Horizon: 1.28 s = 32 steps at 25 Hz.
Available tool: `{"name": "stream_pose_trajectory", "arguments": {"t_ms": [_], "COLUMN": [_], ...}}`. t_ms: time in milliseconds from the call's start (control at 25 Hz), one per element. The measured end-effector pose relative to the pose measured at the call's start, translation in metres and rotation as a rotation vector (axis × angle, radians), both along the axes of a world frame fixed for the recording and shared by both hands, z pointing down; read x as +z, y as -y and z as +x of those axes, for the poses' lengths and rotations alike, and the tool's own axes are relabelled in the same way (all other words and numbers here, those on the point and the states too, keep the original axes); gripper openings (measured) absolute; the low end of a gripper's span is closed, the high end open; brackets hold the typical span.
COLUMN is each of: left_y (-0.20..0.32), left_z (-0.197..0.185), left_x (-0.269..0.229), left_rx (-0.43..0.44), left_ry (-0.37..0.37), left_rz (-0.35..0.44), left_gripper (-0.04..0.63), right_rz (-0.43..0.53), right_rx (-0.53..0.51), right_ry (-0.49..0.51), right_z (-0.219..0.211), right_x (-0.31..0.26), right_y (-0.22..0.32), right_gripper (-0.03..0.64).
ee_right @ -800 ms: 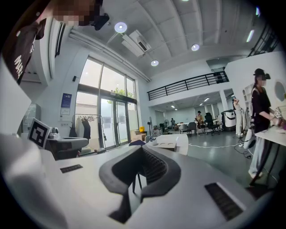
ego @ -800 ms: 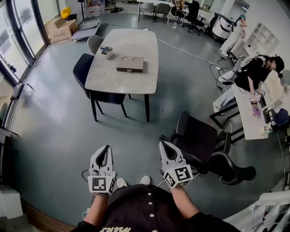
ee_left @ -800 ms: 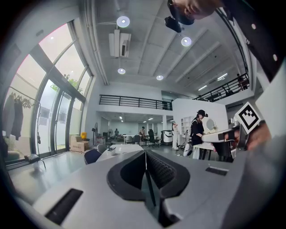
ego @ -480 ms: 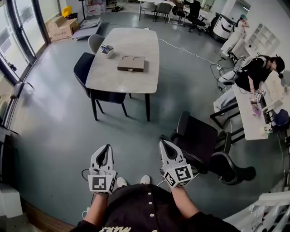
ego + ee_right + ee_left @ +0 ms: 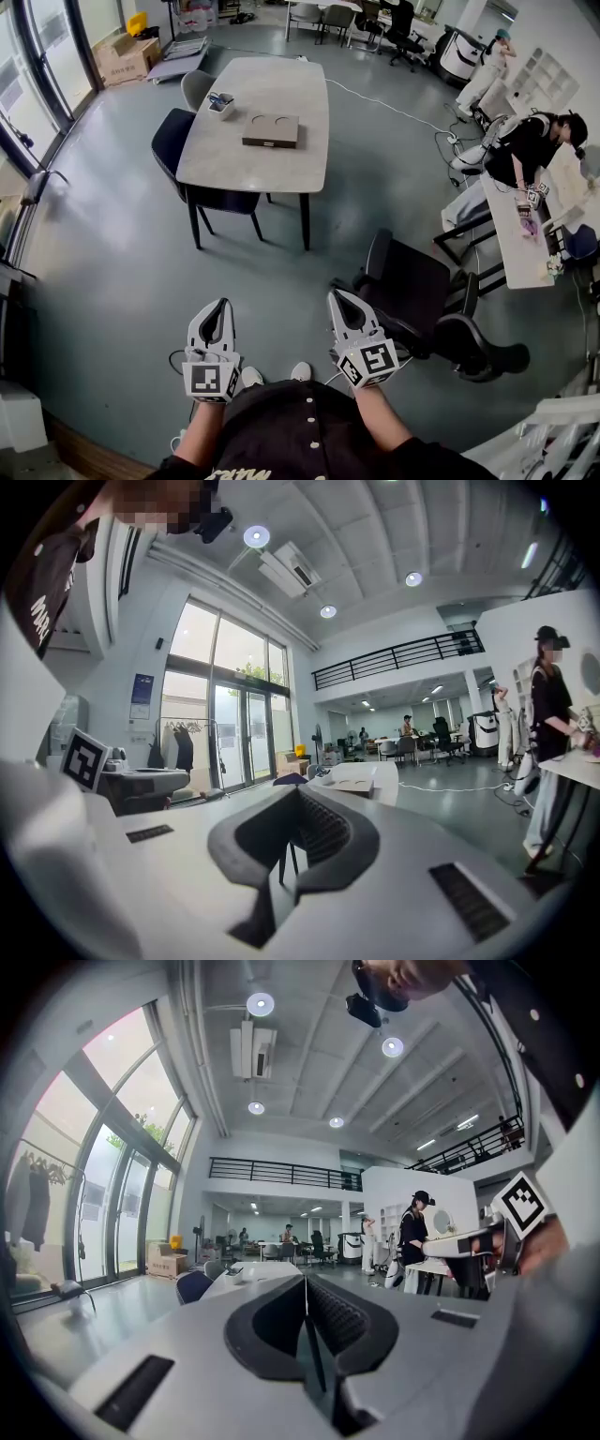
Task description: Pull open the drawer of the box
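A flat brown box point(image 5: 271, 130) with two round hollows on top lies on the grey table point(image 5: 234, 159) far ahead; its drawer looks shut. It shows small in the right gripper view as the box point(image 5: 354, 783). My left gripper point(image 5: 221, 308) and right gripper point(image 5: 337, 298) are held low near my body, over the floor, far from the table. Both are shut with nothing between the jaws. In the left gripper view the left gripper point(image 5: 305, 1283) points toward the distant table point(image 5: 246, 1277); the right gripper point(image 5: 296, 795) points the same way.
A small white tray point(image 5: 219, 106) with bits stands on the table's far left. Dark chairs point(image 5: 174, 141) stand at the table's left. A black office chair point(image 5: 410, 286) is close on my right. A person point(image 5: 525, 150) sits at a desk point(image 5: 516, 246) at right. Cardboard boxes point(image 5: 126, 60) lie far left.
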State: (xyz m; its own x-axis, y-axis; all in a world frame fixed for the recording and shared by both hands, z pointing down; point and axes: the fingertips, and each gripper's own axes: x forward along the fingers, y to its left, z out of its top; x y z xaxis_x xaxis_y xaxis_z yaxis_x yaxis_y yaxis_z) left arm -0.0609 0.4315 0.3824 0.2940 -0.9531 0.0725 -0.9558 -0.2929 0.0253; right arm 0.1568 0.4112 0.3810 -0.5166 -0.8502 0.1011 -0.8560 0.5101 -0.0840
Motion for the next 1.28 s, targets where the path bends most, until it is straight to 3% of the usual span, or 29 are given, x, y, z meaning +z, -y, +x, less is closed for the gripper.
{"name": "stream_pose_trajectory", "arguments": {"t_ms": [640,1280], "left_y": [-0.001,-0.002], "left_z": [-0.004,-0.064], "left_x": [-0.001,0.008], "left_rx": [0.02,0.075], "left_ry": [-0.004,0.002], "left_rz": [-0.003,-0.022], "left_gripper": [0.017,0.015], "right_rz": [0.02,-0.009], "right_rx": [0.005,0.037], "right_ry": [0.003,-0.015], "right_z": [-0.014,-0.079], "right_x": [-0.004,0.015], "right_y": [0.001,-0.005], "right_gripper": [-0.003,-0.003]}}
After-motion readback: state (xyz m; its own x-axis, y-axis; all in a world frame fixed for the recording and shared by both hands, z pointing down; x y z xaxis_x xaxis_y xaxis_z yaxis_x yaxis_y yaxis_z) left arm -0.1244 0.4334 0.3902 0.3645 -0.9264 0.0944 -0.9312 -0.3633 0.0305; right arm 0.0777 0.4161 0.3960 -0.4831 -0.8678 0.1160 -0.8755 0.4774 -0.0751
